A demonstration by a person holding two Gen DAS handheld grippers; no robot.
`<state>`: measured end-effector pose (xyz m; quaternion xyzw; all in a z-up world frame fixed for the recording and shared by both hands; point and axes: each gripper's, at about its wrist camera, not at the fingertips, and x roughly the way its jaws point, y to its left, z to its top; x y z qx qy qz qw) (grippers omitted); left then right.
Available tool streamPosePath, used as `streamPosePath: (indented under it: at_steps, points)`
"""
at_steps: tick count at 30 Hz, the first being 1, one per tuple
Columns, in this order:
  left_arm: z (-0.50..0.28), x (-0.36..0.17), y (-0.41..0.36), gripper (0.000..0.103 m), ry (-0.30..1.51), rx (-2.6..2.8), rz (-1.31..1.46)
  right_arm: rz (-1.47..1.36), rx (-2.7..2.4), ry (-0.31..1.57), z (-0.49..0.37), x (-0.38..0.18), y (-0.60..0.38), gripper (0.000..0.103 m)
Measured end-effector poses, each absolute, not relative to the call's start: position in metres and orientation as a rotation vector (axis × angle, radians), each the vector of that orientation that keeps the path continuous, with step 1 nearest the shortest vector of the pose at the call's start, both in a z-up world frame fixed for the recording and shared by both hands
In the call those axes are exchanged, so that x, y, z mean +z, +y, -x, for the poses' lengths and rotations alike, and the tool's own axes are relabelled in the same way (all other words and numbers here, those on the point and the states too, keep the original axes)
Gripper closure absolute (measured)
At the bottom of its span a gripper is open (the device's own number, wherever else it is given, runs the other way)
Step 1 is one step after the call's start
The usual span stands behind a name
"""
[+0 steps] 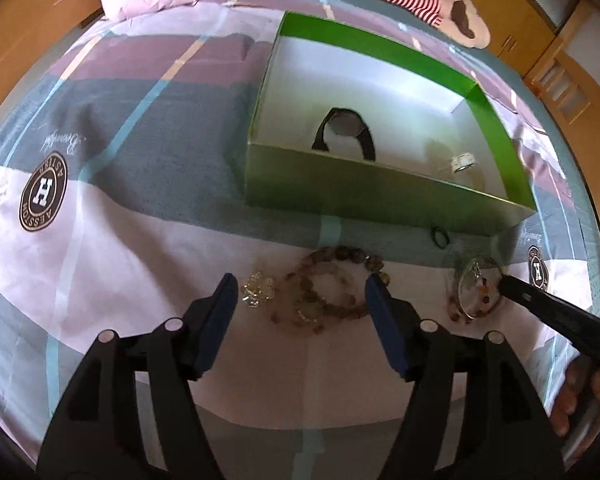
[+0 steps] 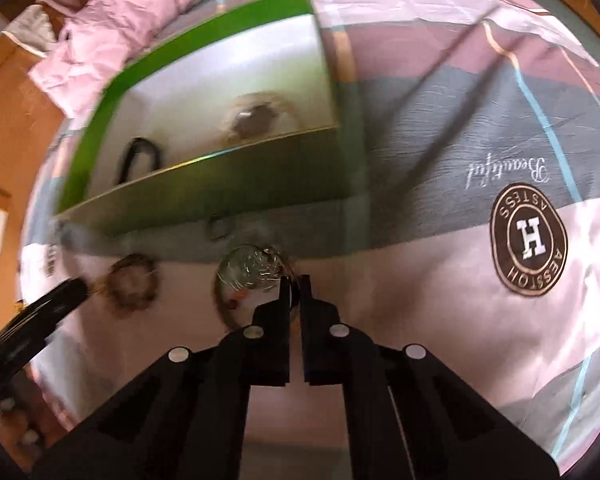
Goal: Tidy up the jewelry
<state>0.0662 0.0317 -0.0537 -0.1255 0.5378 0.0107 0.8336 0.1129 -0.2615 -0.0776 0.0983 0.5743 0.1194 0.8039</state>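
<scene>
On the patterned bedsheet [image 1: 112,240], in front of the green box [image 1: 364,192], I see my left gripper [image 1: 300,292] with jaws spread, straddling the brown bead bracelets [image 1: 328,292] without touching them. My right gripper [image 2: 296,284] has its jaws closed at the edge of the silver bangle [image 2: 248,270]; whether it pinches the bangle I cannot tell. A black watch [image 1: 344,132] and a ring [image 1: 462,162] lie inside the box.

The left gripper [image 1: 302,288] was black plastic, its angular arms carrying round silver studs and its fingers [image 1: 220,320] faced with dark blue pads. The right gripper [image 2: 295,280] looked all black, with matching silver studs on its arms.
</scene>
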Motion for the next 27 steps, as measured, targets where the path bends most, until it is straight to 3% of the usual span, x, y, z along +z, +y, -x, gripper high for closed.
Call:
streamPosePath:
  at_steps: [5,13,15,16,17,18,27]
  points:
    - [-0.066,-0.057,0.031,0.033,1.155,0.032,0.257,-0.218,0.345,1.214,-0.094,-0.062,-0.263,0.099]
    - [-0.06,-0.068,0.028,0.032,1.19,0.046,0.239,-0.077,0.47,1.383,-0.079,-0.092,-0.228,0.098]
    - [-0.061,-0.066,0.029,0.029,1.181,0.049,0.242,-0.082,0.408,1.335,-0.086,-0.087,-0.232,0.092]
    - [-0.061,-0.065,0.03,0.028,1.178,0.049,0.244,-0.097,0.381,1.289,-0.089,-0.083,-0.237,0.081]
    - [-0.061,-0.065,0.029,0.027,1.177,0.048,0.245,-0.112,0.355,1.248,-0.092,-0.079,-0.241,0.062]
    - [-0.061,-0.066,0.029,0.027,1.18,0.047,0.242,-0.133,0.326,1.202,-0.097,-0.075,-0.245,0.055]
    - [-0.066,-0.079,0.024,0.027,1.202,0.064,0.226,-0.012,0.268,1.114,-0.119,-0.088,-0.207,0.053]
